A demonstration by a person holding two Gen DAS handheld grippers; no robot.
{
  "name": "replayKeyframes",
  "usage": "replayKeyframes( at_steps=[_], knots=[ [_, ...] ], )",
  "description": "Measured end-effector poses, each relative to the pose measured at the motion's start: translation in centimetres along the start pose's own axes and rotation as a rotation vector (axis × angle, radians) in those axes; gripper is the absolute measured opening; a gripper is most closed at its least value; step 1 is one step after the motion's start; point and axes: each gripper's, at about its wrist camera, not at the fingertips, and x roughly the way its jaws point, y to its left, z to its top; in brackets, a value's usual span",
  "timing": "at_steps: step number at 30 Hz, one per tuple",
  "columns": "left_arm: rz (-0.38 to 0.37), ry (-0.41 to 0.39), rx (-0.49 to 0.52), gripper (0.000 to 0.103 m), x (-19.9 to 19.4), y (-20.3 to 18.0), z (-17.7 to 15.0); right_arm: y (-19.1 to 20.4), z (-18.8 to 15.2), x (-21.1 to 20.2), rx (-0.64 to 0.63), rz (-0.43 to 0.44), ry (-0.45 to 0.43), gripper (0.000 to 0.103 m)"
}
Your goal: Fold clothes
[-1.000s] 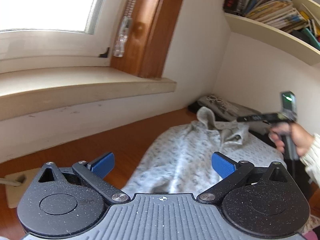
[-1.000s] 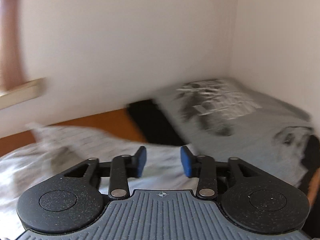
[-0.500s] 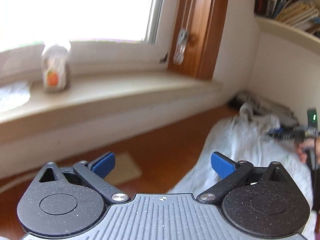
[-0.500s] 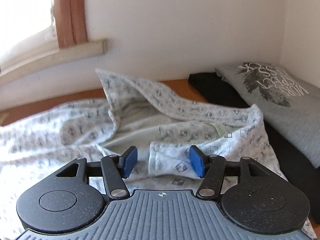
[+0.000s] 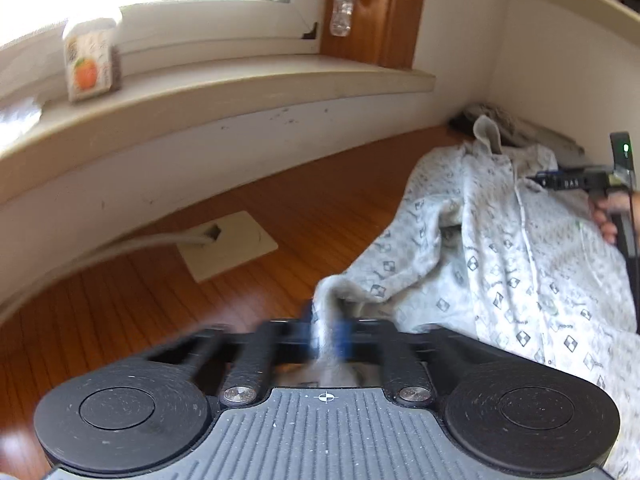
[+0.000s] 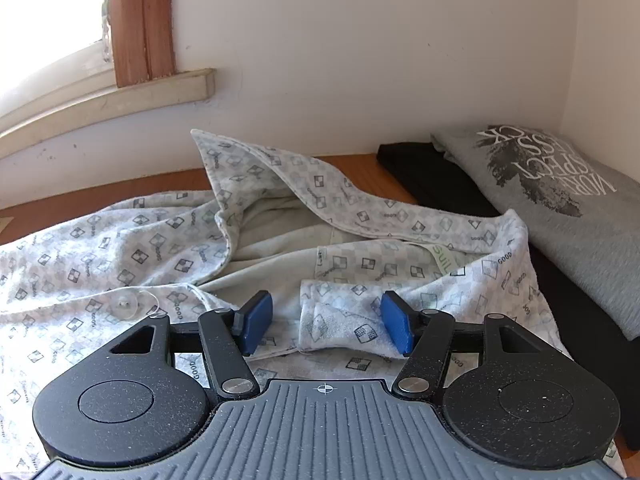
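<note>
A pale hooded garment (image 5: 500,248) with a small diamond print lies crumpled on the wooden tabletop (image 5: 300,208). My left gripper (image 5: 326,334) is shut on a raised fold at the garment's left edge, blurred by motion. The right gripper (image 6: 326,324) stands open low over the same garment (image 6: 160,240), near its hood opening. A folded sleeve end (image 6: 344,320) lies between its blue pads, which do not press on it. In the left wrist view the right gripper (image 5: 540,179) shows at the far right, held by a hand (image 5: 604,216).
A folded grey printed T-shirt (image 6: 560,200) lies on a black garment (image 6: 440,180) in the back right corner. The window sill (image 5: 200,92) carries a small carton (image 5: 90,64). A beige plate with a cable (image 5: 228,244) sits in the tabletop at the left.
My left gripper swung left, came down to the garment's edge and shut on a fold of it. The right gripper dropped over the garment and its jaws widened.
</note>
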Motion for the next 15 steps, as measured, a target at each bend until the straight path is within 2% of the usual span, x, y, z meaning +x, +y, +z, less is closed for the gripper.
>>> replayKeyframes(
  at_steps=[1,5,10,11,13,15],
  knots=[
    [0.016,-0.018,0.013,0.005,-0.4,-0.2,0.6,0.0,0.0,0.0,-0.002,-0.001,0.000,0.061],
    [0.085,-0.185,0.018,0.004,-4.4,-0.3,5.4,0.1,0.1,-0.1,-0.007,-0.003,-0.001,0.061],
    [0.281,-0.374,0.102,0.004,-9.0,-1.6,13.0,0.1,0.1,-0.1,-0.011,-0.003,-0.001,0.061],
    [0.292,-0.380,0.103,0.004,-9.1,-1.9,14.0,0.2,0.1,-0.1,-0.014,0.000,-0.001,0.061],
    [0.302,-0.322,0.133,0.011,-8.0,-2.8,15.0,0.2,0.1,-0.1,-0.022,0.001,-0.002,0.061],
    [0.299,-0.275,0.167,0.034,-6.6,-3.8,14.5,0.3,0.1,-0.1,-0.023,-0.001,-0.002,0.061]
  ],
)
